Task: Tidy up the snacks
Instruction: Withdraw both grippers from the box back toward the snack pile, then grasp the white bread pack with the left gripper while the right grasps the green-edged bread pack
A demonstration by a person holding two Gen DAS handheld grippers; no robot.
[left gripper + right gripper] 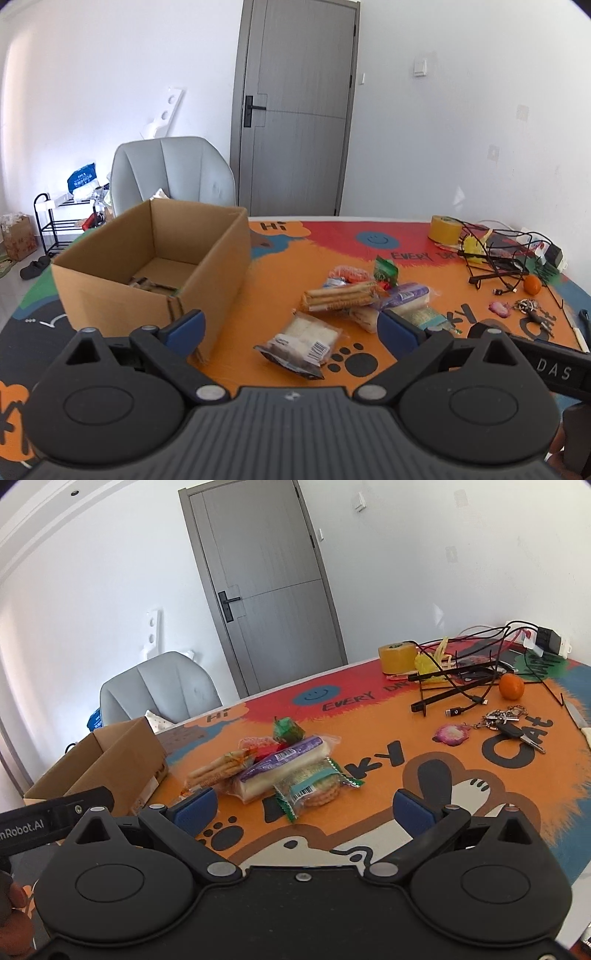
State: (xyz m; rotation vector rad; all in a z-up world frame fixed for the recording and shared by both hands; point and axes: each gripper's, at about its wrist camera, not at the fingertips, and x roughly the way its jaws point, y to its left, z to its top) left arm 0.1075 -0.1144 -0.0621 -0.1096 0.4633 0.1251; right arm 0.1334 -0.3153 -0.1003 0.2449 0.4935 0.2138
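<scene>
A pile of snack packets (280, 771) lies on the colourful mat (369, 738) just ahead of the right gripper (304, 808), whose fingers are spread wide and empty. One packet of pale squares (301, 341) sits apart between the left gripper's (291, 325) wide, empty fingers. The cardboard box (147, 266) stands beyond the left finger, holding what may be wrappers.

tablecloth (369, 738): "Hi", "EVERY DAY", "CAT" | gripper strap (554, 373): "DAS"
</scene>
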